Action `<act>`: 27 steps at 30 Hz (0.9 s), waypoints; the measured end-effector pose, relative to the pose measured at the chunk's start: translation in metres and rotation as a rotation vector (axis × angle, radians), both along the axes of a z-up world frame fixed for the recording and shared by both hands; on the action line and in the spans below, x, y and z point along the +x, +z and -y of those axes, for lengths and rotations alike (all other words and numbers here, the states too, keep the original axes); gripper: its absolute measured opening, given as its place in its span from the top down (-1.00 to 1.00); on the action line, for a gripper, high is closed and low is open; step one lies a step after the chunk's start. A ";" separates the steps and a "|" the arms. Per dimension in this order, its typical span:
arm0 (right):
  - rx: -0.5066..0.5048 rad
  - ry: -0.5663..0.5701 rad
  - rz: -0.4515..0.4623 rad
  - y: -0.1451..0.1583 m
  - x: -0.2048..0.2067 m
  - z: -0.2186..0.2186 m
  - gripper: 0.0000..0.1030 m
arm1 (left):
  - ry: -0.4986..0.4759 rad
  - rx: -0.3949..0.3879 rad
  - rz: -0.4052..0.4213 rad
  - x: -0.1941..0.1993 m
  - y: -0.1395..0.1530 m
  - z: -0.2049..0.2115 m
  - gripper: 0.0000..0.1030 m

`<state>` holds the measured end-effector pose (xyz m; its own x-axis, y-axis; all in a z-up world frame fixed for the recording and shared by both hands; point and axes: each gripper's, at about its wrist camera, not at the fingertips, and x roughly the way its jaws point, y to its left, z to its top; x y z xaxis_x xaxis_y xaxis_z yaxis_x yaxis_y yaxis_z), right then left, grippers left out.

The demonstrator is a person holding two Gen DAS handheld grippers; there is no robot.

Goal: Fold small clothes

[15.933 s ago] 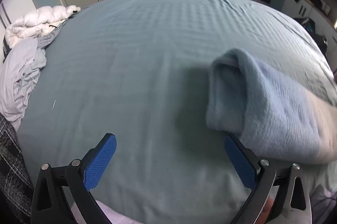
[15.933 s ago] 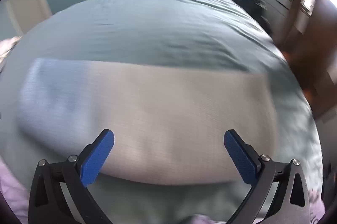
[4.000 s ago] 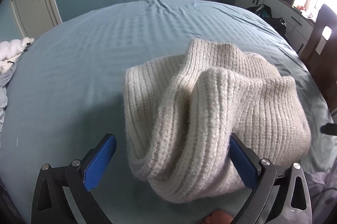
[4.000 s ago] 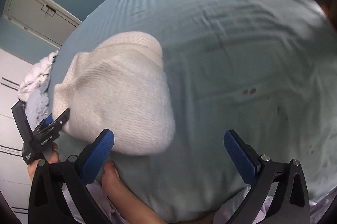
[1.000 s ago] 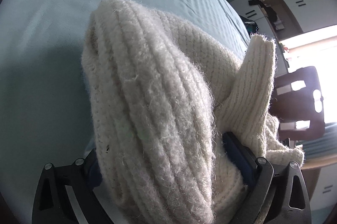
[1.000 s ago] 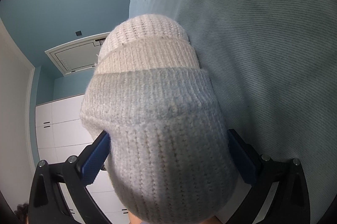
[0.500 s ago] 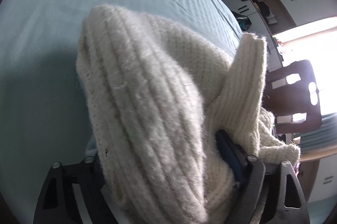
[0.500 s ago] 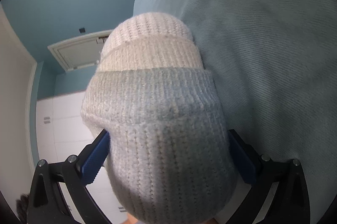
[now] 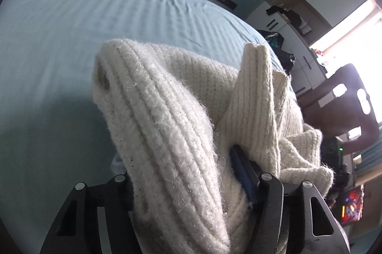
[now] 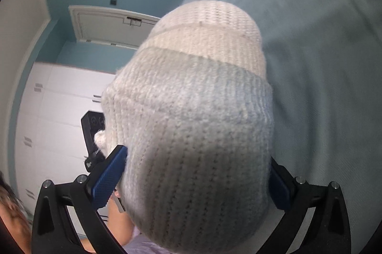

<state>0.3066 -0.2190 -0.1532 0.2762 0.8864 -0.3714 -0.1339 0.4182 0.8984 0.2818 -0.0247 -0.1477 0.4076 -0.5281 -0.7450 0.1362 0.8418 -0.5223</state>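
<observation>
A cream ribbed knit sweater (image 9: 167, 125) is bunched up and held above the light blue bed (image 9: 71, 22). My left gripper (image 9: 183, 172) is shut on a thick roll of the knit; a cuff or hem (image 9: 257, 77) stands up beside its right finger. In the right wrist view the same sweater (image 10: 198, 125) fills the space between the fingers of my right gripper (image 10: 195, 172), which is closed in on the bundle. The left gripper's body (image 10: 92, 137) shows behind the knit there.
The bed sheet (image 10: 322, 51) spreads below and to the right. White cabinets (image 9: 293, 22) and a dark chair (image 9: 341, 101) stand at the right, by a bright window. A white door (image 10: 105, 24) and wardrobe (image 10: 55, 115) are behind.
My left gripper has closed tighter on the knit roll and both grippers have lifted and tilted, so more of the room shows. The right gripper's fingers have drawn in onto the bundle.
</observation>
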 end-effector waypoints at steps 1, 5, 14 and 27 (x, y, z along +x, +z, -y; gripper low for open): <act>-0.013 0.000 0.018 0.005 0.002 0.000 -0.98 | 0.004 -0.003 0.012 0.001 0.002 0.001 -0.17; -0.031 -0.012 0.073 0.022 0.023 0.005 -0.98 | 0.013 0.003 0.077 0.017 0.018 0.011 -0.17; -0.081 -0.086 0.108 0.043 0.091 0.021 -0.98 | 0.054 0.008 0.075 0.109 0.024 0.042 -0.17; -0.024 -0.158 -0.056 -0.015 0.104 0.030 -0.99 | 0.045 -0.014 -0.045 0.187 -0.021 0.069 -0.21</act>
